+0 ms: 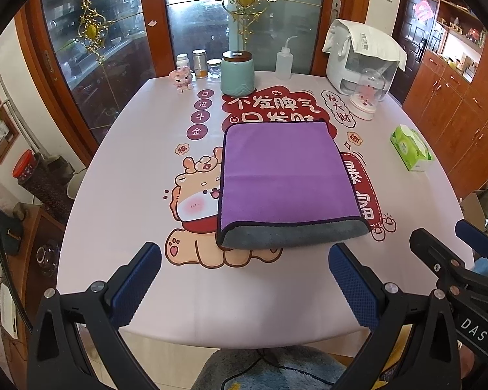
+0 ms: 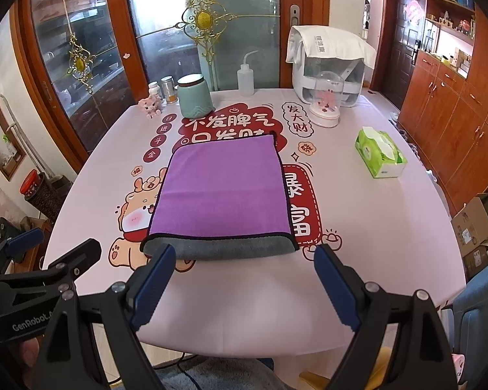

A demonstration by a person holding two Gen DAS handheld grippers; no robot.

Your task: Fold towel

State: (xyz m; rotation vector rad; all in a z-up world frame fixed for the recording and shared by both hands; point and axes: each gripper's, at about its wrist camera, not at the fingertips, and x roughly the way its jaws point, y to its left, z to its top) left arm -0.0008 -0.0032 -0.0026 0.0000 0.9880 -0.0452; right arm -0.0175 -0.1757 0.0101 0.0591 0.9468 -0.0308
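Item: purple microfibre towel with grey underside and black hem (image 1: 286, 178), lying folded at the middle of my pink printed desk (image 1: 120, 201), grey fold edge nearest me.

My left gripper (image 1: 244, 286) and right gripper (image 2: 240, 289): both spread wide, holding nothing, above the near desk edge.

Risk: pinching only the top layer would likely peel the fold apart.

Containers: celadon lidded jar (image 1: 238, 72), contents hidden; green tissue box (image 2: 381, 153), tissue protruding; clear squeeze bottle (image 2: 246, 74), contents unclear.
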